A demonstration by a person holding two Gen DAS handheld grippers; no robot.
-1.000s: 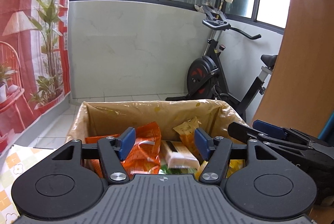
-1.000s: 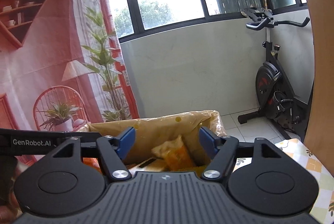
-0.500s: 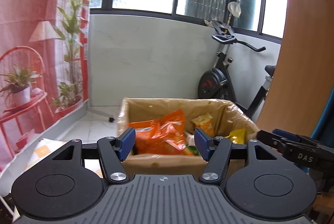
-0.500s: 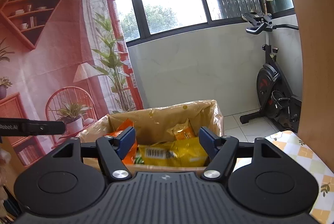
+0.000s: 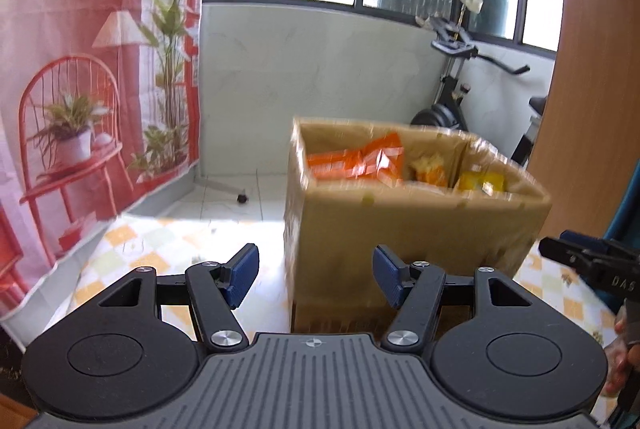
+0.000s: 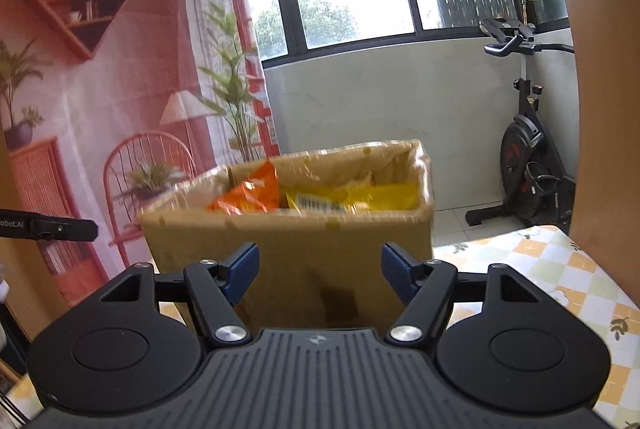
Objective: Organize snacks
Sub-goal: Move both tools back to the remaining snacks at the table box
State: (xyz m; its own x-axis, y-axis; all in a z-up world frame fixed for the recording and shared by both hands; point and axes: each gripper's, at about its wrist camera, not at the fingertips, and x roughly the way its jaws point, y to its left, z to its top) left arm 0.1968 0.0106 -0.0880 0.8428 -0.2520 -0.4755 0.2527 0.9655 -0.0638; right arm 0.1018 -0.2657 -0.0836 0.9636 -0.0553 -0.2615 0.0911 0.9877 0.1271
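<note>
Cardboard box (image 5: 412, 229) of snacks stands upright, mouth upward; both tools (image 5: 316, 275) (image 6: 320, 275) gape wide, holding nothing.

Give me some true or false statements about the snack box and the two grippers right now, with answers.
1. The left gripper is open and holds nothing. True.
2. The right gripper is shut on an orange bag. False: it is open and empty; the orange snack bag sits in the cardboard box.
3. Yellow snack packets lie inside the cardboard box. True.
4. The cardboard box stands on the floor tiles. False: it stands on the checked tablecloth.
5. An exercise bike stands behind the cardboard box. True.
</note>
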